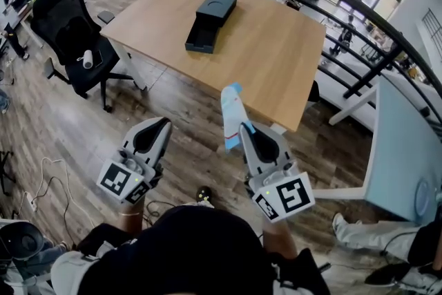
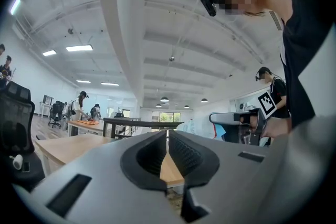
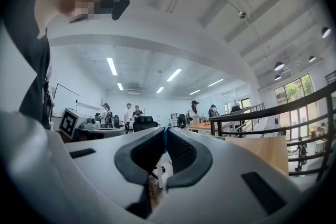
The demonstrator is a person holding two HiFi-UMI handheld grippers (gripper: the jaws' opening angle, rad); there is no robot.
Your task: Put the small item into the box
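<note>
**Small item (image 1: 233,114) clamped in right gripper (image 1: 242,131)**

White and blue, it is held upright in the air, short of the surface (image 1: 276,59). A black box (image 1: 210,21) is seen on that surface, well apart. The left gripper (image 1: 164,123) is clenched, with nothing between.

the head view looks steeply down at the table (image 1: 276,52). both gripper views face it from lower, sharing its top.

The lower end of the small item (image 1: 232,110) is hidden between the fingertips (image 3: 178,144) of the right gripper (image 1: 244,128), where only a thin blue sliver shows. Far beyond them, the inside of the box (image 1: 210,18) is too small to tell.
</note>
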